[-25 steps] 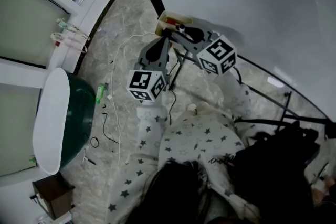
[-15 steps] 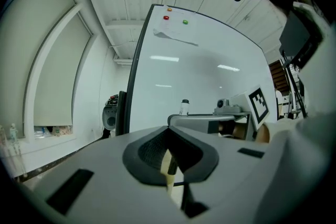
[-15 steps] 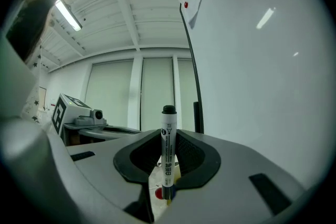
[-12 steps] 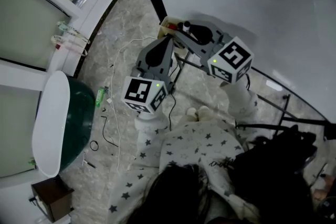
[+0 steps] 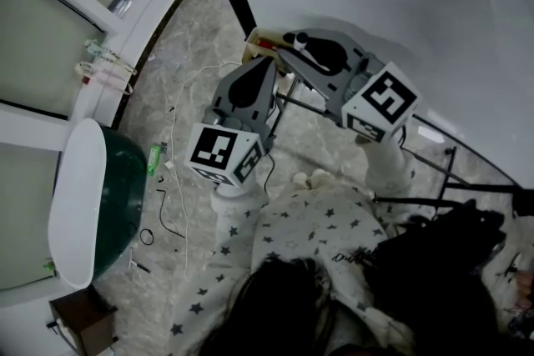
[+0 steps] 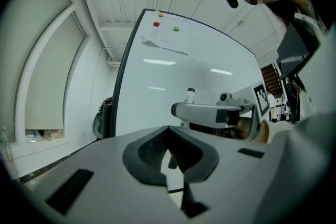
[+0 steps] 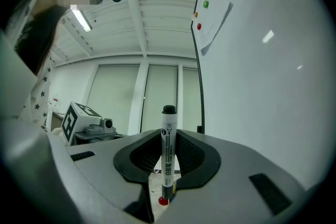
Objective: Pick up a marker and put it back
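While the right gripper (image 7: pixel 167 140) is clamped on the marker (image 7: pixel 167 157), the left gripper (image 6: pixel 169 136) holds nothing: its jaws stand a narrow slit apart, with only floor showing through. One marker is present, a slim cylinder with a smooth white printed barrel, a black cap on top and a red lower end. It stands upright between the right gripper's two dark, finely ribbed pads (image 7: pixel 190 152), beside the whiteboard (image 7: pixel 273 86) and clear of it. Both grippers have matte grey moulded bodies, and each carries one marker cube (image 5: pixel 221 154) with black-and-white squares, two cubes in all. In the head view the two grippers converge near a pale tray (image 5: pixel 254 37) at the board's lower edge, where the marker's white barrel shows at the right gripper's tip. The whiteboard is a glossy white panel in a dark frame; in the left gripper view two round magnets, one red (image 6: pixel 156 24) and one green (image 6: pixel 176 29), sit above a single sheet of paper (image 6: pixel 164 45). The floor (image 5: pixel 192 87) is veined, marble-like stone crossed by thin cables, and the person's clothing (image 5: pixel 313 221) is pale fabric printed with small dark stars.
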`<state>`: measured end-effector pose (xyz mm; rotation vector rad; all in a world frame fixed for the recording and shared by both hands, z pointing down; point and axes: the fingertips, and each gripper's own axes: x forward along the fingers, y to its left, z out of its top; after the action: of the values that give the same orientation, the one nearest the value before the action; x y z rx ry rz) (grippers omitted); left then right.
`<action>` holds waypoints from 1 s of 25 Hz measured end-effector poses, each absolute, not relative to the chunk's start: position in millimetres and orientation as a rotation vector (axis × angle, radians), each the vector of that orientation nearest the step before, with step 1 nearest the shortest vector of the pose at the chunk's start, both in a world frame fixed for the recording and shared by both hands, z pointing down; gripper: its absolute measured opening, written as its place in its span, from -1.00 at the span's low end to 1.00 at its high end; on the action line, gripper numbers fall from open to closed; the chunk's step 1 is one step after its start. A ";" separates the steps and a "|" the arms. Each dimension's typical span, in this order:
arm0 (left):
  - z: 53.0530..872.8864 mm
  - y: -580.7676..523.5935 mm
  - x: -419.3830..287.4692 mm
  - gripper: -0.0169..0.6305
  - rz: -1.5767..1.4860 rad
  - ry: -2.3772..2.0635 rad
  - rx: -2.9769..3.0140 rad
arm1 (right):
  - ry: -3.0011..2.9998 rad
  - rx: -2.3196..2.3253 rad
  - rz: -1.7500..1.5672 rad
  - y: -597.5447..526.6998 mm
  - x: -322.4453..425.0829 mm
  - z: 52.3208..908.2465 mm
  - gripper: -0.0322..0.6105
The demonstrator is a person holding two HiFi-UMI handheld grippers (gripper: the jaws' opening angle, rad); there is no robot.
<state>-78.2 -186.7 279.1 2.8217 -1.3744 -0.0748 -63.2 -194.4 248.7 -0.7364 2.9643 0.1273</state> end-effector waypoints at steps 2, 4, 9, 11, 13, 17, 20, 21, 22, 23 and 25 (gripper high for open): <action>280.9 -187.6 -77.6 -0.95 -0.060 -1.371 2.826 | 2.966 -0.739 0.118 -196.4 -62.2 251.4 -0.67; 282.5 -187.5 -76.5 -0.95 -0.044 -1.366 2.832 | 2.968 -0.738 0.109 -197.4 -61.8 253.8 -0.67; 281.0 -187.4 -76.0 -0.95 -0.072 -1.375 2.833 | 2.965 -0.728 0.101 -198.0 -61.7 255.7 -0.67; 280.3 -187.1 -76.6 -0.95 -0.082 -1.378 2.831 | 2.966 -0.722 0.100 -197.6 -62.0 255.9 -0.67; 280.3 -187.0 -77.6 -0.95 -0.078 -1.385 2.830 | 2.967 -0.717 0.096 -197.6 -62.4 256.5 -0.67; 283.9 -187.7 -79.9 -0.95 -0.058 -1.401 2.823 | 2.967 -0.714 0.076 -198.7 -60.8 260.4 -0.67; 282.2 -187.0 -82.2 -0.95 -0.068 -1.408 2.819 | 2.958 -0.712 0.080 -198.6 -60.3 257.7 -0.67; 280.1 -187.0 -82.9 -0.95 -0.070 -1.411 2.820 | 2.955 -0.711 0.083 -198.4 -60.5 255.6 -0.67; 277.4 -187.2 -83.4 -0.95 -0.070 -1.415 2.822 | 2.953 -0.711 0.088 -198.1 -60.7 253.2 -0.67; 274.9 -187.9 -83.9 -0.95 -0.070 -1.419 2.824 | 2.953 -0.712 0.093 -198.1 -60.9 251.0 -0.67; 273.1 -189.6 -84.5 -0.95 -0.068 -1.420 2.825 | 2.955 -0.713 0.099 -199.3 -62.5 249.4 -0.67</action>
<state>-84.5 -189.6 273.1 2.8248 -1.4199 -0.0683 -62.5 -199.3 249.4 -0.7132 2.9547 0.0994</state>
